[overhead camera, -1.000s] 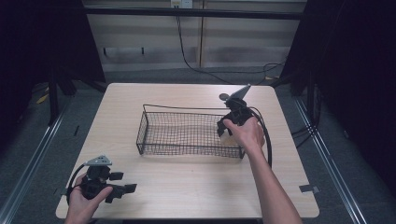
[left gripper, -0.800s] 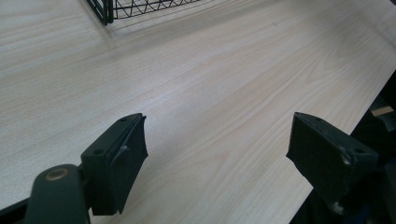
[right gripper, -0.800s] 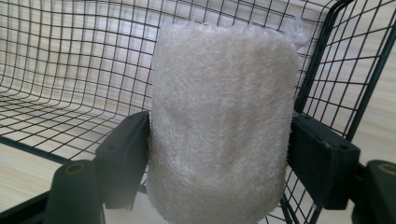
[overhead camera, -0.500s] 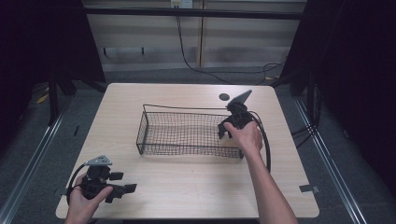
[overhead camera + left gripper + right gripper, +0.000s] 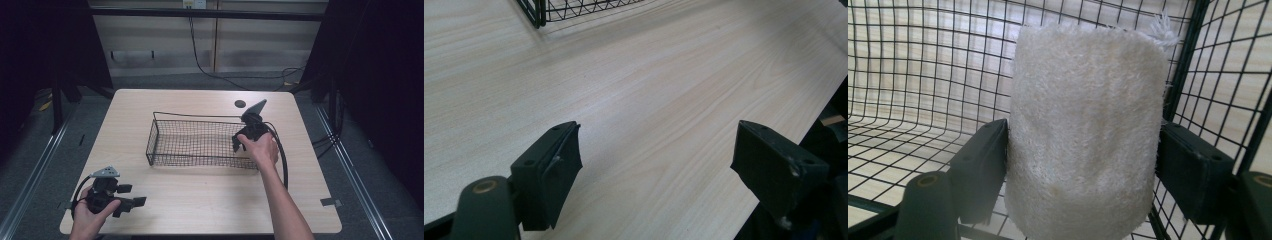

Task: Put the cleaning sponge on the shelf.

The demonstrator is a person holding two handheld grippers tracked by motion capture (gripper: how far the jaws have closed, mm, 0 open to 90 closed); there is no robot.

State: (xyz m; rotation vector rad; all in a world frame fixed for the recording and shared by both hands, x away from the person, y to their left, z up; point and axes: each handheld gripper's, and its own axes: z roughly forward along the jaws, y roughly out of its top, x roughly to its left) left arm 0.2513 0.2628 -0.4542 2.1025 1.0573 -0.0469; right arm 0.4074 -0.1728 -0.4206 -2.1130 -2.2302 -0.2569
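A rolled white fluffy towel point(image 5: 1083, 115) stands upright between the jaws of my right gripper point(image 5: 1083, 175), whose pads press on both its sides. The roll is inside the black wire basket point(image 5: 908, 75), close to a corner of its mesh walls. In the high view my right gripper point(image 5: 240, 142) dips into the right end of the basket point(image 5: 150, 137) at mid-table. My left gripper point(image 5: 132, 204) rests near the table's front left corner. In its own view the left gripper point(image 5: 659, 170) is open with bare wood between its jaws.
The light wooden table point(image 5: 200, 205) has a small dark round spot point(image 5: 240, 104) behind the basket. A corner of the basket point(image 5: 574, 7) lies well ahead of the left gripper. The table's front edge is close beside the left gripper.
The right hand has come slightly nearer and lower into the basket's right end, uncovering the dark spot behind it. The left hand has kept still.
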